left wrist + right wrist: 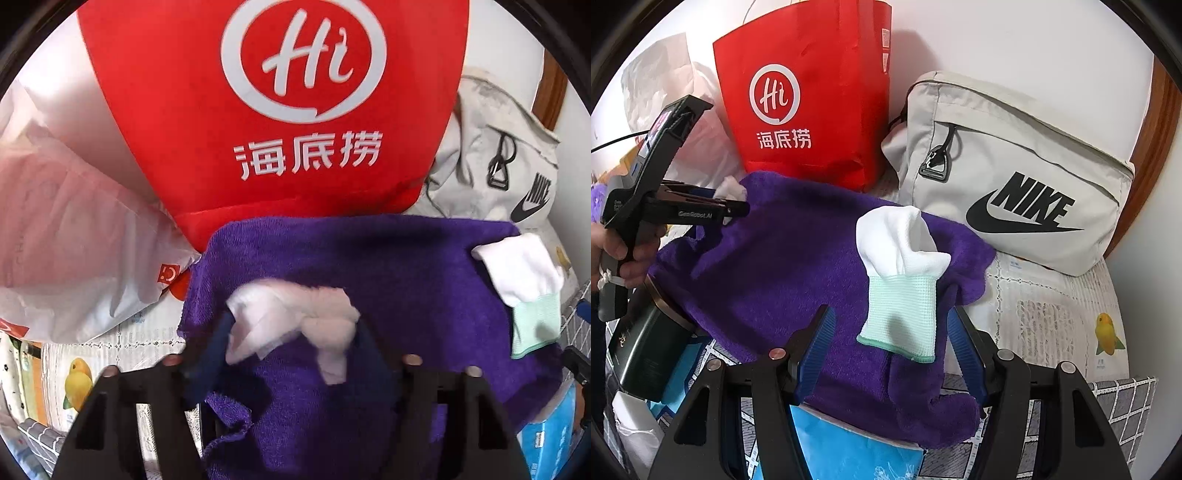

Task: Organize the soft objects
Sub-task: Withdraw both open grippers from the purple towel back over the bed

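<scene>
Both your claws stand apart, gripping nothing: the left claw (291, 332) straddles a crumpled white glove (295, 317), the right claw (888, 332) another white glove (905, 273), both lying on the purple towel (783, 266). Close squarely on each cuff before lifting.

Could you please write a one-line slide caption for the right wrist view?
Open right gripper straddling a white glove on a purple towel, with a red bag and grey Nike bag behind.
</scene>
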A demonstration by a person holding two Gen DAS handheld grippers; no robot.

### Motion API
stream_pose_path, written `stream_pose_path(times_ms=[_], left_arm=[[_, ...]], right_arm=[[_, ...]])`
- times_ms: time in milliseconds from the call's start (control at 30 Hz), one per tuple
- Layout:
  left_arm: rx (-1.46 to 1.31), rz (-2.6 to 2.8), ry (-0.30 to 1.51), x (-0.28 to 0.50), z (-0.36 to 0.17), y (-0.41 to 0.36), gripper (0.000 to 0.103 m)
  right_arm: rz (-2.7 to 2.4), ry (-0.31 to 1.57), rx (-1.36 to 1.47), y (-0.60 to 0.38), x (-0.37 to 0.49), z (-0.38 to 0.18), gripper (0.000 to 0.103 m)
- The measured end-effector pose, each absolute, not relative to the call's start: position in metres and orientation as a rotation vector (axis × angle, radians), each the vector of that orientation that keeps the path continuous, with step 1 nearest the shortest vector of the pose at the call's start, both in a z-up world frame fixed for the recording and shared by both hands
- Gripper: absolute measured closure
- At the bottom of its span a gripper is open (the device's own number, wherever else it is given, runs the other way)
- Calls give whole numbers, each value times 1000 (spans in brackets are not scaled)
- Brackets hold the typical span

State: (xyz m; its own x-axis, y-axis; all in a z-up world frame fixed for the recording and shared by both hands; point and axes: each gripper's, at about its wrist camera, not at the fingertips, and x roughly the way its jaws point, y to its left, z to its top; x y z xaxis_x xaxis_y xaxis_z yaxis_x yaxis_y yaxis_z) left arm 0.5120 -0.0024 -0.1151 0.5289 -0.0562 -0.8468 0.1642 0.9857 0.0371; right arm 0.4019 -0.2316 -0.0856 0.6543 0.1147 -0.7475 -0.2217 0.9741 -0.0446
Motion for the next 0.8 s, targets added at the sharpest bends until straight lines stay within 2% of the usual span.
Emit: stream_pose_path(times_ms=[367,800], left_arm=[[201,-31,994,482,-101,-1,35],[178,-54,927,386,-60,8,35]], right_arm=[[199,827,-128,-227,389,-75,40],[184,902,-68,-218,343,-72,40]])
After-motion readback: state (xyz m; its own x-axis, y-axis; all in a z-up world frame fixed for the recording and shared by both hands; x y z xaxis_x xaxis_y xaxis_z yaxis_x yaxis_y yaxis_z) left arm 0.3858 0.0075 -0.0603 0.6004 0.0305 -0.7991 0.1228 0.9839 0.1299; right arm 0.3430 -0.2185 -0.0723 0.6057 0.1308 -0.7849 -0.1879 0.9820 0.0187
